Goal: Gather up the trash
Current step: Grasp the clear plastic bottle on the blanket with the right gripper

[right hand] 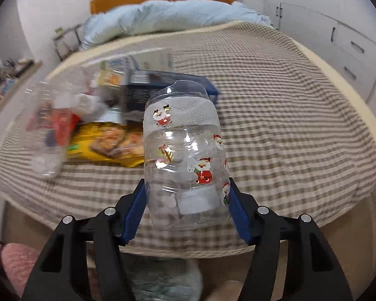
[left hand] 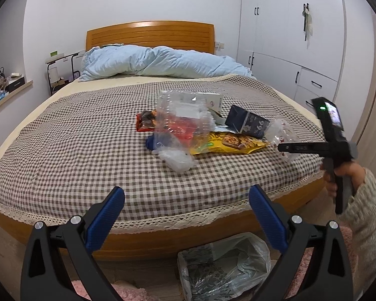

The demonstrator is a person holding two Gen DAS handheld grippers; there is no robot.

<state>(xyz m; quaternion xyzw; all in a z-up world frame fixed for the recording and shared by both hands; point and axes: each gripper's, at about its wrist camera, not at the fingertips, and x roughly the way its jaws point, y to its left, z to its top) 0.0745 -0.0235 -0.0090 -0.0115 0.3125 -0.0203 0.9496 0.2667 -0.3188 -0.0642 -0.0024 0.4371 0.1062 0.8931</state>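
A heap of trash lies mid-bed: a clear plastic clamshell, a yellow snack bag, a dark blue carton, a red wrapper and a white box. At the heap's right end is a clear plastic jar with Santa stickers. My right gripper has its blue pads against both sides of the jar. In the left wrist view the right gripper reaches in from the right, held by a hand in a knit sleeve. My left gripper stands open and empty over the bed's foot edge.
A plastic-lined trash bag sits open on the floor below the bed's foot. The checked bedspread covers the bed, with a light blue duvet bunched at the wooden headboard. White wardrobes stand at right, a side table at left.
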